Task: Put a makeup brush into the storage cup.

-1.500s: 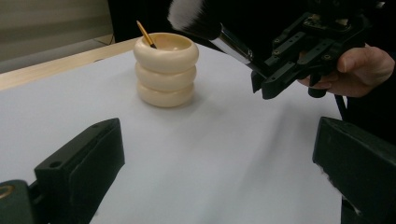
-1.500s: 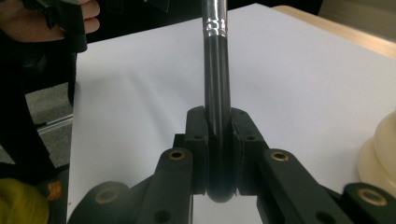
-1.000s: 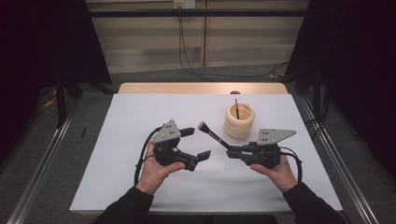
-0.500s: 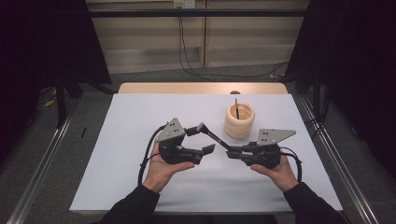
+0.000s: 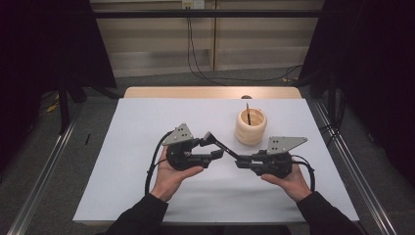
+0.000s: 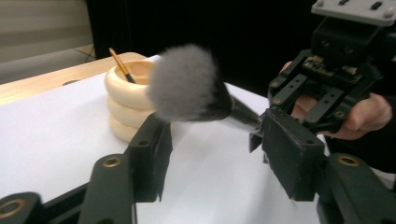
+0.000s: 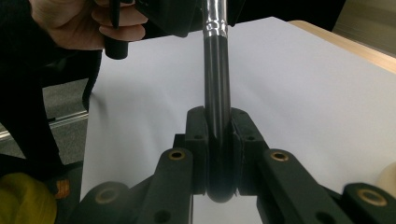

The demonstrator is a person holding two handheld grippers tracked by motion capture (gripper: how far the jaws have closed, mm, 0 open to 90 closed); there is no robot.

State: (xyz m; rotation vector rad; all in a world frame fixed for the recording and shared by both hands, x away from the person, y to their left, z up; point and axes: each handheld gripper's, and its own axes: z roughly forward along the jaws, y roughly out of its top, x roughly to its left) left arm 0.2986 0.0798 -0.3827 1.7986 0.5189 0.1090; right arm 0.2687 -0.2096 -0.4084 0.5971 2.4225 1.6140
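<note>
From above: my right gripper [image 5: 238, 161] pinches a black brush [image 5: 222, 147] handle over the white table [image 5: 127, 147], near a ribbed cream cup [image 5: 250, 127].

Left gripper view: my left gripper [image 6: 212, 144], jaws just closing, brackets the fluffy grey brush [image 6: 187, 84] head, pads not yet pressing.

Right gripper view: my right gripper [image 7: 218, 140] clamps the glossy round brush [image 7: 216, 88] handle.

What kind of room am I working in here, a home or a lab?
Most likely a lab or recording rig, not a home: a table under a plain white sheet, dark curtains on both sides, metal rails on the floor and loose cables down the back wall.
</note>
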